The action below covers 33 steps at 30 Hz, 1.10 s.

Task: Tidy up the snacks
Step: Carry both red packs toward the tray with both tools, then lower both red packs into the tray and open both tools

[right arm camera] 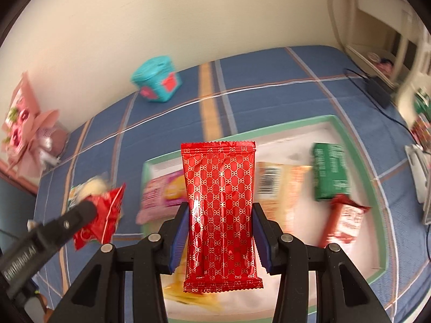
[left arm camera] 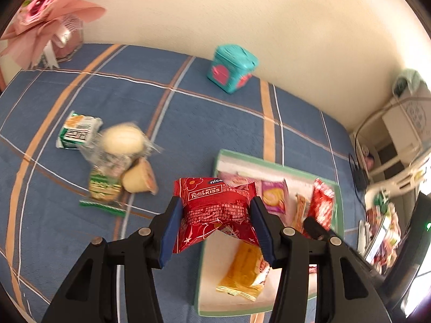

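Left gripper (left arm camera: 216, 224): jaws pinched on a crumpled red snack packet (left arm camera: 215, 210), held between the blue pads.
Right gripper (right arm camera: 219, 235): jaws clamped on a long red patterned wrapper (right arm camera: 219, 210), held upright between them.
Tray (right arm camera: 347, 145): seen below and beyond both pairs of jaws, on the blue plaid bed (left arm camera: 80, 107).
Loose snacks (left arm camera: 118, 161): left of the left jaws, on the bed.

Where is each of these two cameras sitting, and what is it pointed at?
Left wrist: on the left gripper, looking down its fingers at a crumpled red packet over the blue cloth; the right gripper's tip shows.
Right wrist: on the right gripper, looking down at a long red packet over the tray; the left gripper shows.
Shared: tray, teal box, bouquet.
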Each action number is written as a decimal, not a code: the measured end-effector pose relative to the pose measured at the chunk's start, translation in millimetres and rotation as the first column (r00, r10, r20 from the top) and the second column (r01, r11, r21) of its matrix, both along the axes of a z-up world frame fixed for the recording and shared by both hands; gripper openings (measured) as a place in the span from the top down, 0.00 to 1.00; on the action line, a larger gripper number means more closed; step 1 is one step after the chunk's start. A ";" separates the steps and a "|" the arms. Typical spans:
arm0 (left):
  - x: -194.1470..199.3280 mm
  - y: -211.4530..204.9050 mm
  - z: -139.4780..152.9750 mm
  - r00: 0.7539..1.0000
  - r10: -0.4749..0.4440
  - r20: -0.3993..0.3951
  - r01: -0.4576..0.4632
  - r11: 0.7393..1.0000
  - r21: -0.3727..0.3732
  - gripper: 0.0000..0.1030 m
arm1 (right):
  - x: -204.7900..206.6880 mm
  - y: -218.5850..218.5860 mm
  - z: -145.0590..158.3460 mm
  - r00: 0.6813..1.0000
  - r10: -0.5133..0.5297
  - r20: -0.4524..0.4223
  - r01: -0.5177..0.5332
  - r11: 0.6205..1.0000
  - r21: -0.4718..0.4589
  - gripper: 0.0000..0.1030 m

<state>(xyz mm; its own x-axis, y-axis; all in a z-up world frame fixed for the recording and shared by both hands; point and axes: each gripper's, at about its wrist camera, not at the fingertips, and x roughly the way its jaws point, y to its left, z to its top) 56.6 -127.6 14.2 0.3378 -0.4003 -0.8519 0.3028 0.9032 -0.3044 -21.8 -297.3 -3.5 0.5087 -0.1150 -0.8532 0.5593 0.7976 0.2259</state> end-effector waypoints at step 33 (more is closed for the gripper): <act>-24.8 -53.4 -41.3 0.993 -0.117 -0.029 0.121 0.977 0.174 0.48 | -36.1 -59.0 -40.0 0.979 -0.140 -0.145 0.140 0.990 -0.013 0.54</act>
<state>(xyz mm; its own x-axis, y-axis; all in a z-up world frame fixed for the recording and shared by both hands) 31.8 -181.0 -27.0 0.2805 -0.2812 -0.9177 0.4071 0.9007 -0.1515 -58.0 -356.3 -43.5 0.3585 -0.1786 -0.9163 0.6922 0.7094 0.1326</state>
